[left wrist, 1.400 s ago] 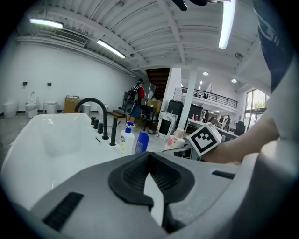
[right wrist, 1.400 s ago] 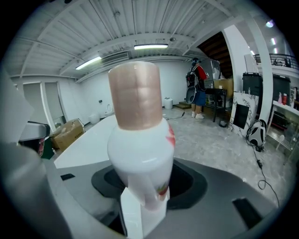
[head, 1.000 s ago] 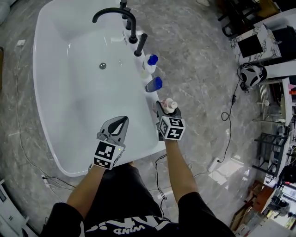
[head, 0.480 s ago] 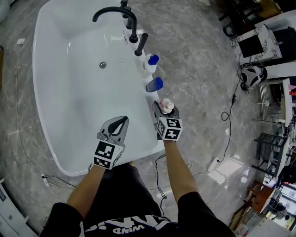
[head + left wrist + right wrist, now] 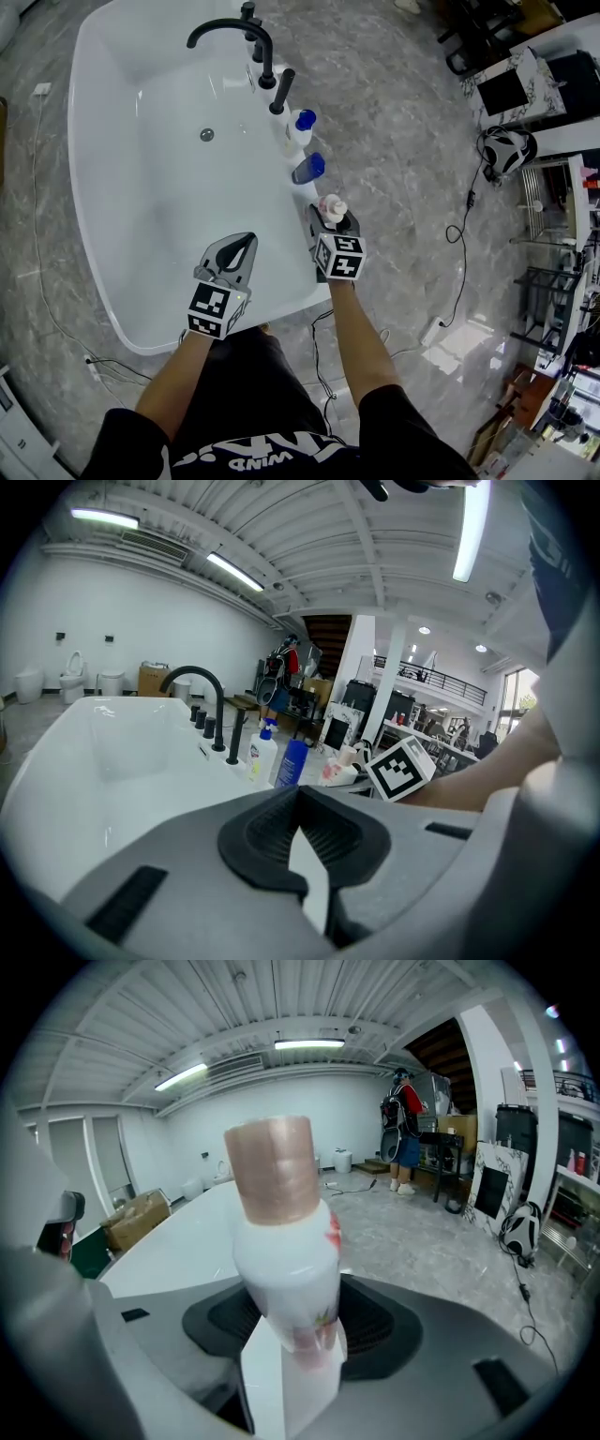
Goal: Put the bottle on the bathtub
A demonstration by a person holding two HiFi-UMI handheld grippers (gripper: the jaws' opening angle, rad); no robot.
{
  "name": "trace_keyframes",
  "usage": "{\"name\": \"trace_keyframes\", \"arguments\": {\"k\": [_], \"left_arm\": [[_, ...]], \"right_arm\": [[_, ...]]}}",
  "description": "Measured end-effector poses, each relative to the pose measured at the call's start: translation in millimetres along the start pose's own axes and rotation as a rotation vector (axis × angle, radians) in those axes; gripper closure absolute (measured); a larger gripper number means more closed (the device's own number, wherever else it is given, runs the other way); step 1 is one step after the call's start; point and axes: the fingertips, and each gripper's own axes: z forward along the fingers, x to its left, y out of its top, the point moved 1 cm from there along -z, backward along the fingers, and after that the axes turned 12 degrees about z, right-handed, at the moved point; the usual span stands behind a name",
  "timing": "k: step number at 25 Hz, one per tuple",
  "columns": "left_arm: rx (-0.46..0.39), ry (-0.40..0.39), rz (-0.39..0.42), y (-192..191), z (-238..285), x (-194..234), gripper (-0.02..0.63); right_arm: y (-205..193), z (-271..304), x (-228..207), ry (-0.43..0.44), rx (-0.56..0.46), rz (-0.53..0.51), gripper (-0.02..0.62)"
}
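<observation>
Head view: white bathtub seen from above on a grey marble floor. A black tap curves over the far end. Two containers stand on the right-hand rim, a white spray bottle with a blue top and, nearer the person, a blue bottle. The right gripper holds the bottle, white with a pale pink cap, upright at the outer edge of that same rim, just beyond the blue bottle and in line with it. Whether its base touches the rim cannot be told here. The left gripper hangs over the near part of the basin, well apart from the bottle.

Left gripper view: the left gripper has its jaws pressed together at the tips, with nothing between them. Beyond lie the bathtub, the tap, the spray bottle and the blue bottle. The bottle shows just beside the right gripper's marker cube.

Right gripper view: the right gripper pinches the bottle at its lower body, cap upward, leaning slightly left. The bathtub spreads to the left behind it, the floor to the right.
</observation>
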Motion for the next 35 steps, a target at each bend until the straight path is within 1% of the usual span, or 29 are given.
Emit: {"name": "trace_keyframes", "arguments": {"k": [7, 13, 22, 30, 35], "left_arm": [[-0.016, -0.004, 0.018, 9.8, -11.5, -6.1, 0.598], [-0.024, -0.014, 0.028, 20.3, -31.5, -18.7, 0.600], [-0.021, -0.052, 0.053, 40.6, -79.5, -45.9, 0.600], [-0.045, -0.070, 0.059, 63.1, -114.3, -73.2, 0.599], [-0.078, -0.107, 0.066, 80.3, -133.2, -92.1, 0.600]], "right_arm": [[-6.1, -26.6, 1.1, -0.008, -0.001, 0.015, 0.345], [-7.8, -65.7, 12.1, 0.001, -0.017, 0.031, 0.345], [1.7, -150.4, 45.5, 0.041, -0.090, 0.059, 0.346], [12.5, -227.0, 76.4, 0.096, -0.177, 0.042, 0.347], [22.6, -278.6, 96.5, 0.145, -0.264, 0.031, 0.423]]}}
